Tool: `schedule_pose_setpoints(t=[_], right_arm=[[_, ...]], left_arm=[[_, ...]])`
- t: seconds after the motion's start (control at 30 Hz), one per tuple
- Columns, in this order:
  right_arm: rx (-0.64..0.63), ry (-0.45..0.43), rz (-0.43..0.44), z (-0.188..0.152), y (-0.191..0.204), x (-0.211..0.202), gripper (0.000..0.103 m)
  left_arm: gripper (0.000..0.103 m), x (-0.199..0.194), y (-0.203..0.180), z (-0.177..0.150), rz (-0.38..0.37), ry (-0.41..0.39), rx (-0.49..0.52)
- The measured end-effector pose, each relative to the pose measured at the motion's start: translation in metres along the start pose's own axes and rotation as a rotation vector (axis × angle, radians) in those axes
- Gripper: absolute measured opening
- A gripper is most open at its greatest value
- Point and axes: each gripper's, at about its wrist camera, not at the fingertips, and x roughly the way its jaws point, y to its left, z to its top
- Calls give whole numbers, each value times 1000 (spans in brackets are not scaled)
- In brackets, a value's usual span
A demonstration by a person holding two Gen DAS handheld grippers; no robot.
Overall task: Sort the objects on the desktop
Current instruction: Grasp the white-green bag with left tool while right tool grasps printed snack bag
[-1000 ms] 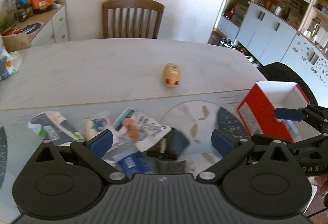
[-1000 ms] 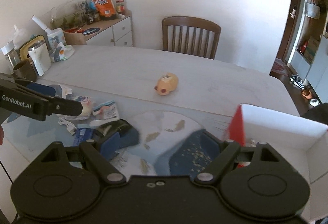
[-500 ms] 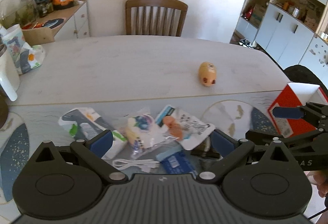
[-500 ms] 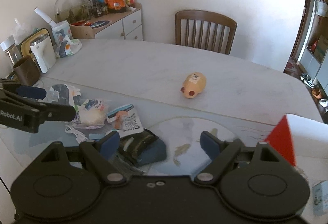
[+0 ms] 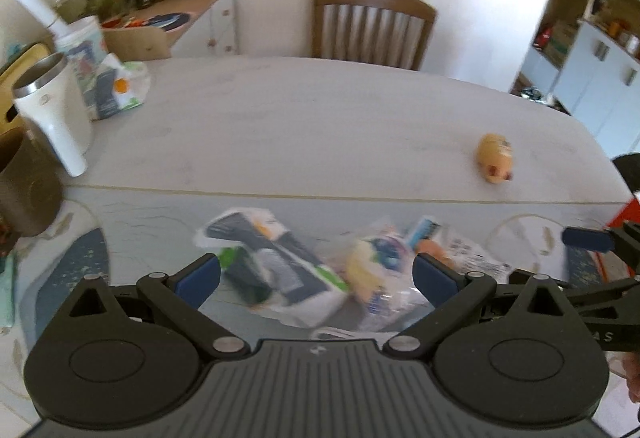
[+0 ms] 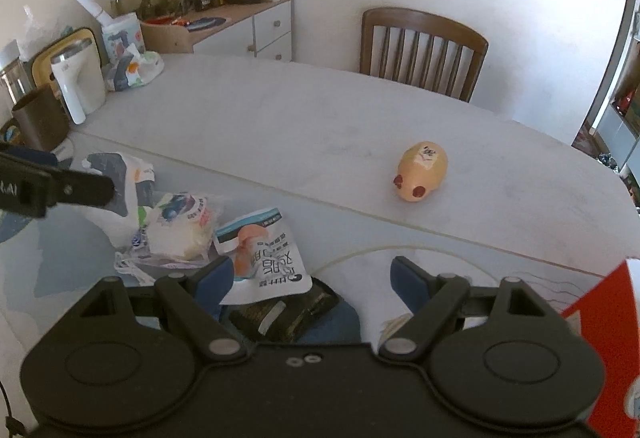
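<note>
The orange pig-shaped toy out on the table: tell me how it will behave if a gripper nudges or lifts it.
The orange pig toy lies alone on the bare table. Its rounded, egg-like body would probably roll or slide away under a side push. The smooth, seemingly glossy shell may slip between jaws. It looks small and likely light.

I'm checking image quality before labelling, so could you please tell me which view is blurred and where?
Left wrist view: motion blur smears the snack packets and the pig-shaped toy; the left gripper itself stays sharp. Right wrist view: crisp, printed text readable on the white packet; fisheye bends the table edge.
</note>
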Motion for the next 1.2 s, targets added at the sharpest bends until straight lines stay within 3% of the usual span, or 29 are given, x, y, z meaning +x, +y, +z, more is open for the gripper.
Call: schedule_pose_setpoints(t=[0.27,0.73,0.87,0.93,1.07,1.2], right_arm=[[-44,37,8,7,10,29,84],[-107,92,29,14,21,64,83],[-107,104,32,15,20,71,81],[-107,114,38,15,20,74,70],[-108,119,54,14,21,75,65],[-119,118,66,15,24,75,53]], left_arm=[[103,25,24,-4,62,51,-51],[102,63,40,-5,37,115,-153],[92,67,41,-6,26,120,-158],[87,69,42,-5,21,121,-162],[68,70,44,-5,2,124,-175],[51,69,43,-5,-12,116,-176]])
